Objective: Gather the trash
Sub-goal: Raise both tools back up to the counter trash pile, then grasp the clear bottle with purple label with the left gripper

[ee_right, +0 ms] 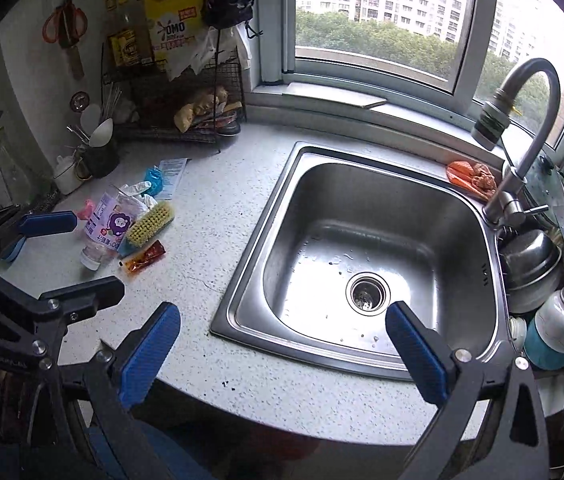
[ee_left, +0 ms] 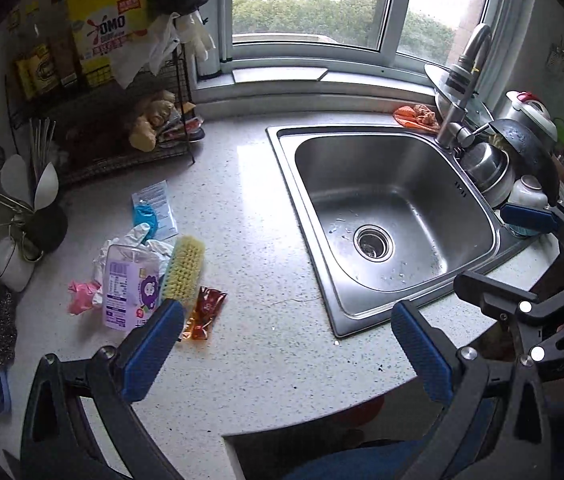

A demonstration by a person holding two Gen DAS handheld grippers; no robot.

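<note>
Both your left gripper and right gripper hang with jaws wide apart and empty. The trash lies on the surface just ahead of the left jaws' left finger: a sauce packet, a plastic bottle, crumpled gloves and a pink wrapper. A scrub brush lies touching them; grab loosely and you may snag it too. The sink before the right jaws holds only droplets

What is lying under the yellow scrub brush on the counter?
The scrub brush rests across the purple-labelled bottle and crumpled white gloves, with the red sauce sachet at its near end. Whatever lies directly beneath its bristles is covered.
</note>
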